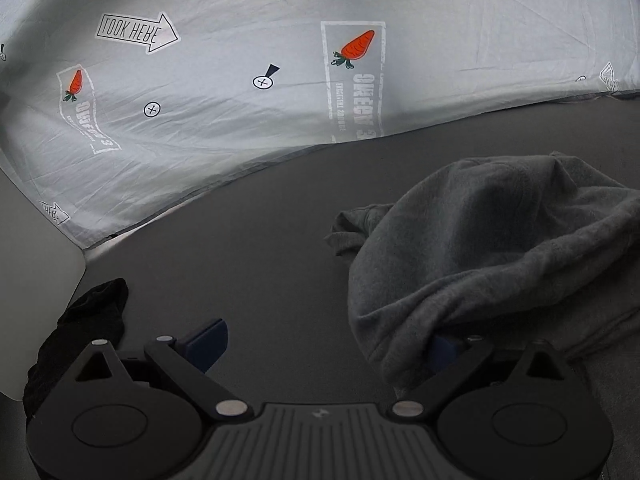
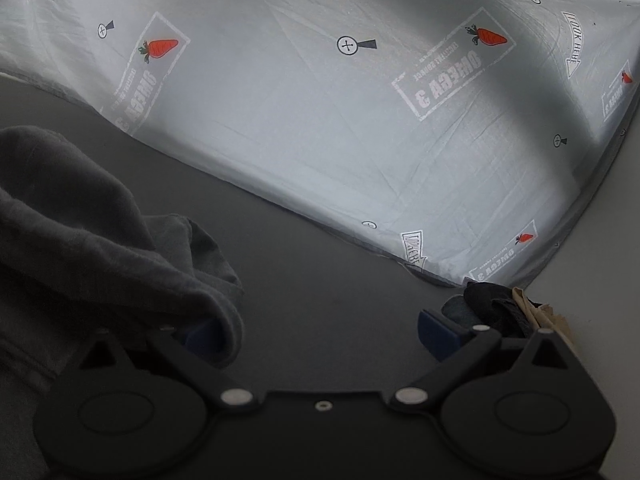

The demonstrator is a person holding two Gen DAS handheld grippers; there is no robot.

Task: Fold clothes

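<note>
Wide-spread left tool (image 1: 324,344) beside grey garment (image 1: 492,248)

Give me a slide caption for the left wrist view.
Open left gripper beside crumpled grey fleece garment on dark surface, carrot-print sheet behind.

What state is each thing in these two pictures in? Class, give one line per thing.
Grey garment: crumpled, unfolded, draped over one finger of each gripper.
Left hand-held gripper: open.
Right hand-held gripper: open.
Printed sheet: spread flat, wrinkled.
Black cloth: bunched.
</note>
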